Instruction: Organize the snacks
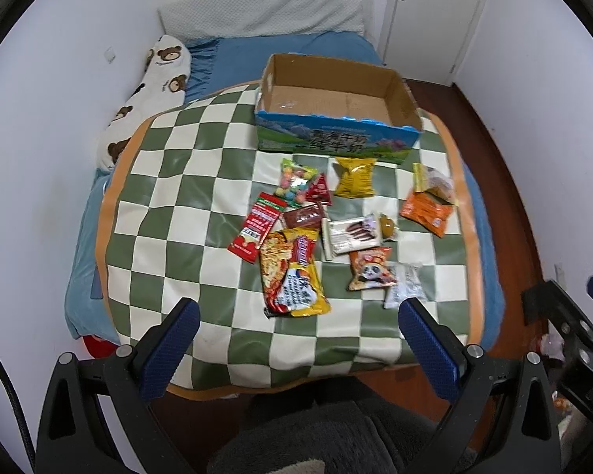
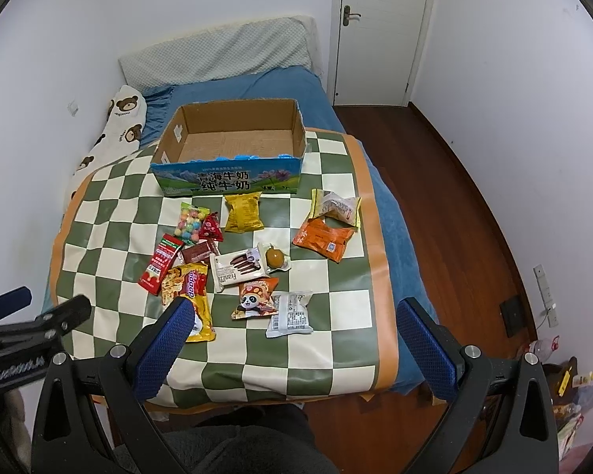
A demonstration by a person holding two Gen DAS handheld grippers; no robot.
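Power strip (image 2: 546, 301) right-view only

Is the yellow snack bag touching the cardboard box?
Apart. The right wrist view shows a checkered strip between the yellow snack bag and the cardboard box.

Both wrist cameras look down from high at the foot of the bed (image 1: 336, 45), facing the box (image 1: 336, 134) (image 2: 229, 177) and door beyond. The left sits left of the box, the right further right; both share box and snacks.
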